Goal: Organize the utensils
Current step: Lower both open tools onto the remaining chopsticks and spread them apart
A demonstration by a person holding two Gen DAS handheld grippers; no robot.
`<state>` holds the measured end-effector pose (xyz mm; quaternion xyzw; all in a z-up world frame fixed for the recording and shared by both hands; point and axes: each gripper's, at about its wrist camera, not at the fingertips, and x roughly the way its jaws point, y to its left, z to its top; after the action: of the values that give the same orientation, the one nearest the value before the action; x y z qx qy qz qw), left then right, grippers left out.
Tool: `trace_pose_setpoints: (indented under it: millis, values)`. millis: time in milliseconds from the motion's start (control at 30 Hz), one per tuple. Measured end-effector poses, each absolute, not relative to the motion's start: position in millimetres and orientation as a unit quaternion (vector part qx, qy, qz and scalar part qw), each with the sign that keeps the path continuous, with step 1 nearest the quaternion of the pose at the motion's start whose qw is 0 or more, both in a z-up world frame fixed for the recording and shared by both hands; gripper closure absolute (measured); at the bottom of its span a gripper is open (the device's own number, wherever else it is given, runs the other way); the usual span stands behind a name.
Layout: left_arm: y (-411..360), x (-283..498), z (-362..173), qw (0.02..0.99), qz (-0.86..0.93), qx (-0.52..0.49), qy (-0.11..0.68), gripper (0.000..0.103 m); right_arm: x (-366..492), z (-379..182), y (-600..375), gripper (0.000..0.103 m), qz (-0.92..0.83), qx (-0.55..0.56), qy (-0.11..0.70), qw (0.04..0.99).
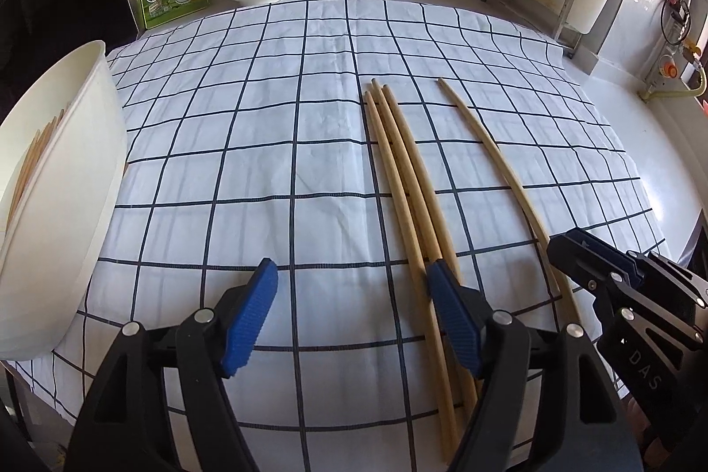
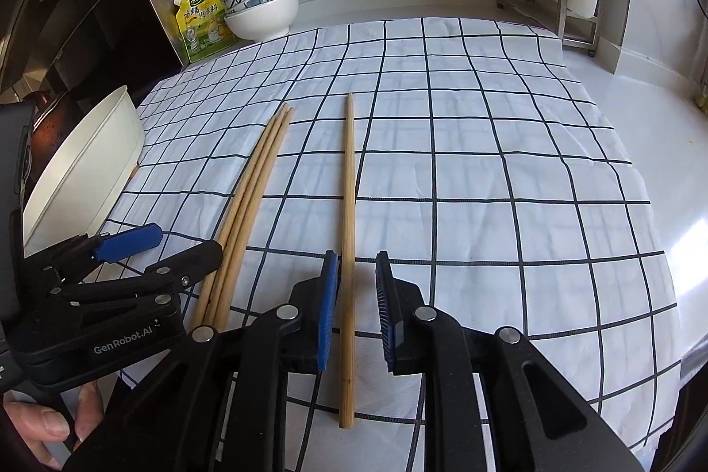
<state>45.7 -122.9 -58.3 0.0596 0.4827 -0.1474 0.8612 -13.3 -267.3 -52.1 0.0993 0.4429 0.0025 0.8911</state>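
The right tool (image 2: 357,286) is held slightly parted, pads not touching the lone chopstick (image 2: 348,233) lying between them on the bench cloth (image 2: 486,162). The left tool (image 1: 352,308) is spread wide, three chopsticks (image 1: 398,162) under its right finger, likely being lined up for the bowl (image 1: 66,206) on its left.

White container (image 1: 53,180) cut by left edge in left wrist view; chopsticks inside (image 1: 37,149) only partly visible. Near ends of three grouped chopsticks (image 1: 398,180) hidden behind left gripper (image 1: 349,317) finger. Pouch (image 2: 204,23) print too small to read. Right gripper (image 1: 588,264) cut by right edge.
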Motion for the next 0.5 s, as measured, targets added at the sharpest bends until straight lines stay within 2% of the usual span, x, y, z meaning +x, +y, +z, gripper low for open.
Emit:
trace_pose_setpoints:
  millis: [500]
  values:
    - [-121.6,56.9,-60.7,0.865,-0.127,0.076,0.479,0.032,-0.1,-57.5,-257.3,0.086,-0.009,0.067,0.454,0.889]
